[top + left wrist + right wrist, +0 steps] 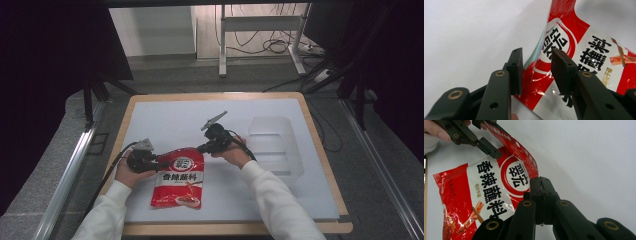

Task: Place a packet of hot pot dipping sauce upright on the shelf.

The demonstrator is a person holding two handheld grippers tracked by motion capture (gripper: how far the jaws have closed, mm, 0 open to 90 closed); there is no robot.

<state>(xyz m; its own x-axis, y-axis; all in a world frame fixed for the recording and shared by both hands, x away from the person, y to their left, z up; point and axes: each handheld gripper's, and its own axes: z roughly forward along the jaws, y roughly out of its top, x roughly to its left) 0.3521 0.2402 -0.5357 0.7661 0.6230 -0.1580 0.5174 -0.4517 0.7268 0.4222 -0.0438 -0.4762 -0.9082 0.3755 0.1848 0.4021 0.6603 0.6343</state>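
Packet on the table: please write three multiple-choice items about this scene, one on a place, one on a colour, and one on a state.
1. In the high view, where does the clear box stand relative to the packet?
A. To its left
B. To its right
C. On top of it

2. Which colours does the packet mainly have?
A. Red and white
B. Blue and yellow
C. Green and black

3. How do the jaws of the right gripper stand?
A. Wide open, far from the packet
B. Shut on the clear box
C. Shut on the packet's top corner

Answers:
1. B, since the box stands on the table's right side, apart from the packet.
2. A, since its front is red with a white panel.
3. C, since the jaws meet at the lifted corner.
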